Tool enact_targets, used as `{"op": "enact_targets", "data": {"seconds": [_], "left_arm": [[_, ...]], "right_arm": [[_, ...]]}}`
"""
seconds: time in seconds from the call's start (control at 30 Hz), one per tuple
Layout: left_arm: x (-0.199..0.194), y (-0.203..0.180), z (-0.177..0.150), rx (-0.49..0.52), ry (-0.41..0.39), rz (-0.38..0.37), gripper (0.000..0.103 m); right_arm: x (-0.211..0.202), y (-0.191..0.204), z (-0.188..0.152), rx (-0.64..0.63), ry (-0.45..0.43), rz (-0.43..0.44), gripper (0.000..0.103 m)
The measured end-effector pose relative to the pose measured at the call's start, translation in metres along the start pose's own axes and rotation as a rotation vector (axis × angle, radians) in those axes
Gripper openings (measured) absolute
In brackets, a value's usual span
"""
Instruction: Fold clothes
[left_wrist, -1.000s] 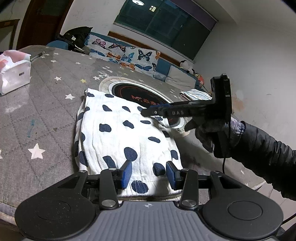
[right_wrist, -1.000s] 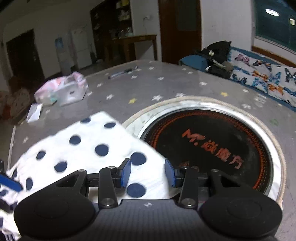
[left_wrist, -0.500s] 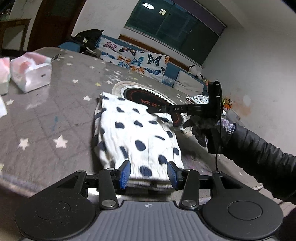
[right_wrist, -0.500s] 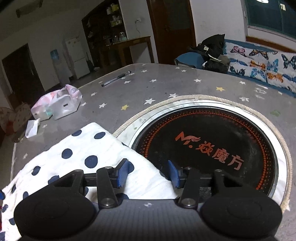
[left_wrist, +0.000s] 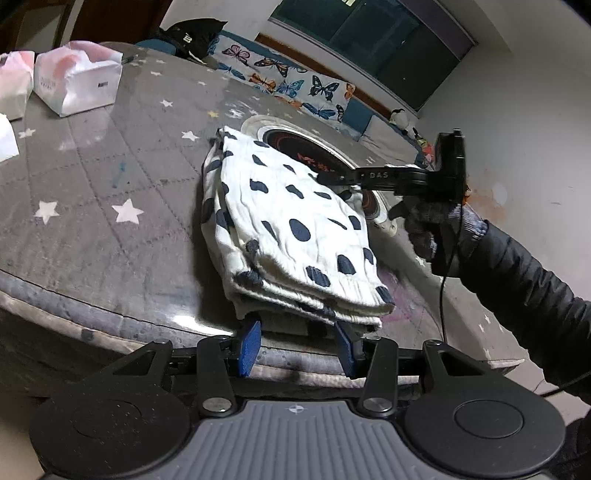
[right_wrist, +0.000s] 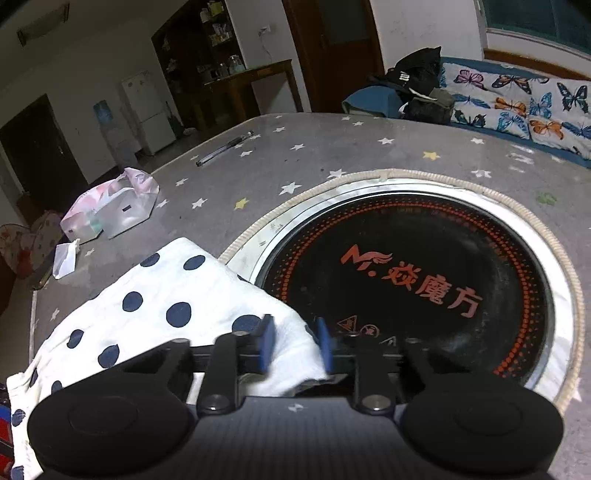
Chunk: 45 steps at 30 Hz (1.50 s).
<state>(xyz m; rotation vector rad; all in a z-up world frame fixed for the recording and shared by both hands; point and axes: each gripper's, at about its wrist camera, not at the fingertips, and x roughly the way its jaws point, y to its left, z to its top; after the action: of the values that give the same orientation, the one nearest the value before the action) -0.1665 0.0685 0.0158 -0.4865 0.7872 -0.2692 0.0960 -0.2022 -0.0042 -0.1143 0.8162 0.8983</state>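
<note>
A white cloth with dark blue spots lies folded in several layers on the grey star-patterned table. My left gripper is open at the table's near edge, its blue pads either side of the cloth's lowest layers. My right gripper reaches in from the right, held by a gloved hand, at the cloth's far right corner. In the right wrist view the right gripper has its pads drawn in on a bunched corner of the cloth.
A round black induction cooker is set into the table just beyond the cloth. Tissue packs stand at the far left and a pen lies farther back. A butterfly-print sofa runs behind the table.
My left gripper has dropped back to the table's near edge, so the cloth's folded edge now sits just ahead of its pads. The right gripper's fingers have narrowed onto the cloth corner.
</note>
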Motion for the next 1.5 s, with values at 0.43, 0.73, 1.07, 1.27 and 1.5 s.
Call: {"op": "enact_targets", "data": {"seconds": [0.43,0.73,1.07,1.27,1.5], "left_arm": [[0.028,0.015,0.033,0.07,-0.046,0.011,0.047],[0.071,0.018,0.075,0.129,-0.045,-0.023,0.047],[0.09,0.032,0.104,0.116,-0.021,-0.056,0.047],[0.07,0.04,0.095,0.061,-0.052,-0.012,0.051],[0.051,0.042,0.091,-0.008,-0.082,0.024,0.053]], "right_arm": [[-0.055,-0.008,-0.034,0.023,-0.042,-0.211,0.01],[-0.098,-0.017,-0.074,0.108,-0.073,-0.361,0.005],[-0.13,0.024,-0.086,-0.04,-0.147,-0.335,0.023],[-0.111,0.093,-0.076,-0.343,-0.121,-0.166,0.043],[-0.067,0.16,-0.078,-0.693,-0.043,-0.064,0.046]]}}
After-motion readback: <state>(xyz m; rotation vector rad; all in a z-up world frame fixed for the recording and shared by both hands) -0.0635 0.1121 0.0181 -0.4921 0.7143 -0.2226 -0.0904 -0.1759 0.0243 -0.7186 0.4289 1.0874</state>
